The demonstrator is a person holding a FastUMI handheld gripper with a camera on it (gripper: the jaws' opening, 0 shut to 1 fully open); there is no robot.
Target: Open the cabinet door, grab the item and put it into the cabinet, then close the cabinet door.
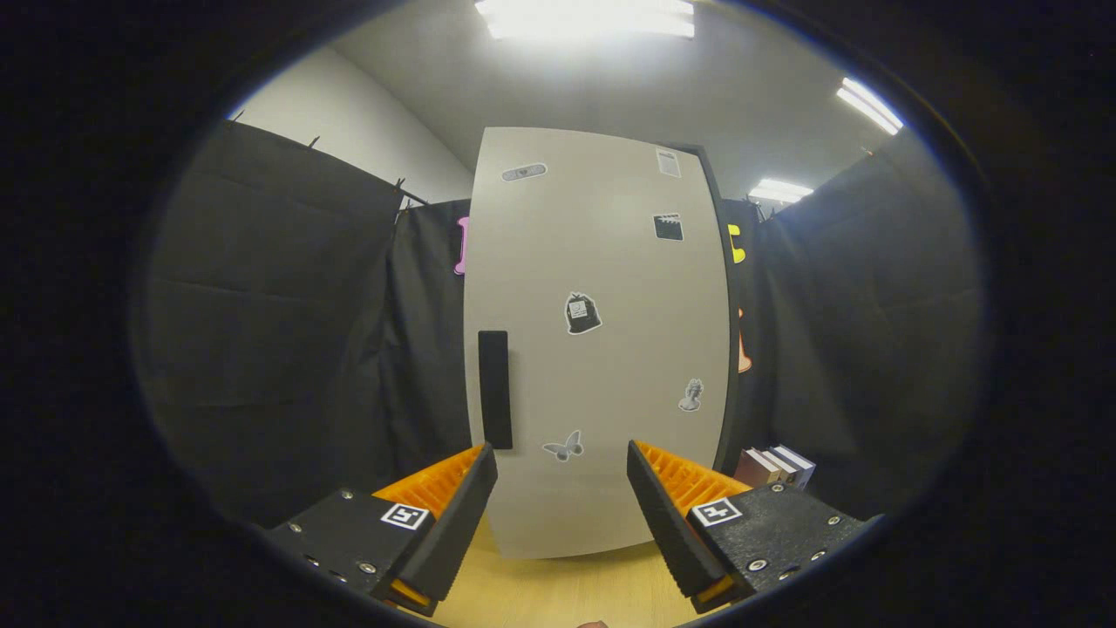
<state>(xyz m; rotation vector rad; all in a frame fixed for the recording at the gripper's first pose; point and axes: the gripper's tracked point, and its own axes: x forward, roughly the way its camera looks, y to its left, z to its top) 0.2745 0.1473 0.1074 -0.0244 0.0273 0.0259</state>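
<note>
Grey cabinet door (602,349) closed, black handle (494,389) beyond left fingertip; gripper (561,462) fingers apart, holding nothing

Cabinet door (602,349): pale, closed, upright, seen straight ahead at 12 o'clock beyond the jaws. A dark vertical handle (494,389) is mounted near its edge at 9 o'clock. Several small stickers are scattered across the panel; a butterfly sticker (563,447) is placed lowest, just ahead of the gap between the jaws.

Gripper (562,471): jaws are held wide apart, nothing gripped, no contact with the door visible.

Tabletop (558,593): light wood, seen under the jaws and up to the cabinet's base.

Books (776,467): a small stack is set at 3 o'clock of the cabinet's foot, against the dark booth cloth.
</note>
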